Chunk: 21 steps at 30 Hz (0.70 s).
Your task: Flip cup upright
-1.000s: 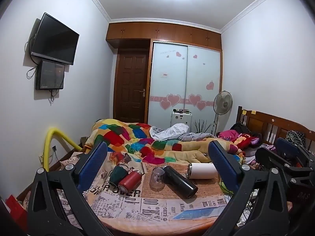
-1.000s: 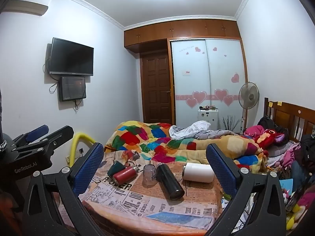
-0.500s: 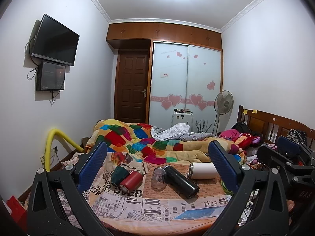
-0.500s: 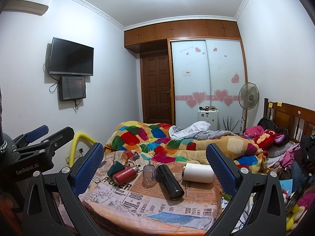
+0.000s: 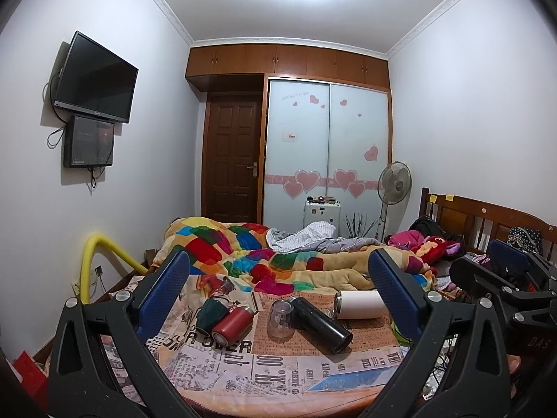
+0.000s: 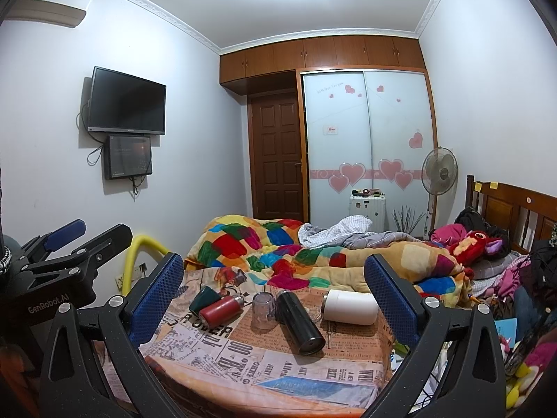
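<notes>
A: We hold the left gripper (image 5: 278, 299) with its jaws spread wide and nothing between them. The right gripper (image 6: 275, 296) is the same, wide apart and bare. Both hang short of the surface (image 6: 243, 365) with its newsprint cloth.

B: And the cup (image 6: 263, 310)?

A: We see it, clear plastic, standing mouth down on the surface, touching the left side of the black flask (image 6: 300, 322), which lies on its side.

B: What else lies around the black flask?

A: Left of it, past the cup, a red flask (image 6: 220, 310) lies down, with a green cup (image 6: 203, 299) tipped against its far left. Right of the black flask, a white flask (image 6: 351, 307) lies on its side, apart from it. Behind them all we see the quilt (image 6: 278, 254) heaped on the bed.
</notes>
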Each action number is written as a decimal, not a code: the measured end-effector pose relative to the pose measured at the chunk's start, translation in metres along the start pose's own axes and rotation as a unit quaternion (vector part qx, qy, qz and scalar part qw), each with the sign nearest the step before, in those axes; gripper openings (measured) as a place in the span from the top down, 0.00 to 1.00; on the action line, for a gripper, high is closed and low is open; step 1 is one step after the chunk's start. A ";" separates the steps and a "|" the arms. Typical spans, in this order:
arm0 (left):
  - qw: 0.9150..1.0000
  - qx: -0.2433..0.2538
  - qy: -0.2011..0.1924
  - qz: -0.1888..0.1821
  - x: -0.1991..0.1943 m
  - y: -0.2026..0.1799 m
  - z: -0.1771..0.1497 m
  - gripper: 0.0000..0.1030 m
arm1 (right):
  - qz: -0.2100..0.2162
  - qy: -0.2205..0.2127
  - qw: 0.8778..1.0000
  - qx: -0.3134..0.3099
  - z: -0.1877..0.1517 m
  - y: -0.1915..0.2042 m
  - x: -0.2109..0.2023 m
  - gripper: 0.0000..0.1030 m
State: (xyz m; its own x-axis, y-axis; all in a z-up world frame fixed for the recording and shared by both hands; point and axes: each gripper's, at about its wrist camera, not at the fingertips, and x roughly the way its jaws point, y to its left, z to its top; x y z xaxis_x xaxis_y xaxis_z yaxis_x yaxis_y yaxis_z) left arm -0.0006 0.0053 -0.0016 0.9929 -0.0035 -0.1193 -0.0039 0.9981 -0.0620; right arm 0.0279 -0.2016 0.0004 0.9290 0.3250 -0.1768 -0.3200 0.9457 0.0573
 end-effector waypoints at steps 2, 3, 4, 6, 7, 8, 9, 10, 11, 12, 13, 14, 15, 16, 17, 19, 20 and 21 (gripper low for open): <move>1.000 0.000 0.000 0.000 0.000 0.000 0.000 0.00 | 0.000 0.000 1.000 0.000 0.000 0.000 0.000 0.00; 1.000 0.000 0.000 0.000 0.000 0.000 0.001 0.00 | 0.000 -0.001 1.000 0.000 0.000 0.000 0.000 0.00; 1.000 0.000 0.000 0.000 0.001 0.001 0.001 0.00 | 0.000 -0.001 1.000 0.000 0.000 0.000 0.000 0.00; 1.000 0.000 0.000 0.000 0.000 0.000 0.001 0.00 | 0.001 -0.001 1.000 0.000 0.000 0.000 0.000 0.00; 1.000 0.000 0.000 0.000 0.000 0.000 0.001 0.00 | 0.000 -0.001 1.000 0.000 0.000 0.000 0.000 0.00; 1.000 0.000 0.000 0.000 0.000 -0.001 0.001 0.00 | 0.000 -0.001 1.000 -0.001 0.000 0.000 0.000 0.00; 1.000 0.000 0.000 0.001 0.000 -0.001 0.001 0.00 | 0.000 -0.001 1.000 -0.001 0.000 0.000 -0.001 0.00; 1.000 0.001 0.000 0.001 0.000 -0.002 0.001 0.00 | 0.000 -0.001 1.000 -0.001 0.000 0.000 0.000 0.00; 1.000 0.001 0.000 0.001 0.000 -0.001 0.001 0.00 | 0.000 -0.001 1.000 -0.001 0.001 0.000 0.000 0.00; 1.000 0.001 0.000 0.001 -0.001 -0.002 0.000 0.00 | 0.000 -0.001 1.000 -0.001 0.001 0.000 0.000 0.00; 1.000 0.001 0.000 0.001 -0.001 -0.002 0.001 0.00 | 0.000 -0.001 1.000 -0.001 0.001 0.000 0.000 0.00; 1.000 0.001 0.000 0.001 -0.001 -0.002 0.002 0.00 | 0.000 -0.001 1.000 0.000 0.001 0.000 0.000 0.00; 1.000 0.001 -0.001 0.001 -0.002 -0.003 0.001 0.00 | 0.000 -0.001 1.000 -0.001 0.001 0.000 -0.001 0.00; 1.000 0.001 -0.001 0.001 -0.001 -0.002 0.002 0.00 | 0.000 -0.001 1.000 -0.001 0.001 0.000 0.000 0.00; 1.000 0.001 -0.001 0.001 -0.001 -0.003 0.002 0.00 | 0.000 -0.001 1.000 -0.001 0.001 0.000 -0.001 0.00; 1.000 0.001 -0.002 0.001 -0.001 -0.003 0.003 0.00 | 0.000 -0.001 1.000 -0.001 0.000 0.001 0.000 0.00; 1.000 0.001 -0.002 0.000 -0.001 -0.003 0.003 0.00 | 0.001 -0.001 1.000 -0.001 0.000 0.001 0.001 0.00; 1.000 0.001 -0.002 0.000 -0.001 -0.003 0.003 0.00 | 0.000 -0.001 1.000 -0.002 0.000 0.001 0.001 0.00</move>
State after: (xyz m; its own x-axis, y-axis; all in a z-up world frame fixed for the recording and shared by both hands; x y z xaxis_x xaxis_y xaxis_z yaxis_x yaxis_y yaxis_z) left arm -0.0015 0.0027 0.0016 0.9933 -0.0032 -0.1155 -0.0037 0.9982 -0.0596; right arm 0.0282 -0.2001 0.0006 0.9293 0.3249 -0.1755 -0.3204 0.9457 0.0542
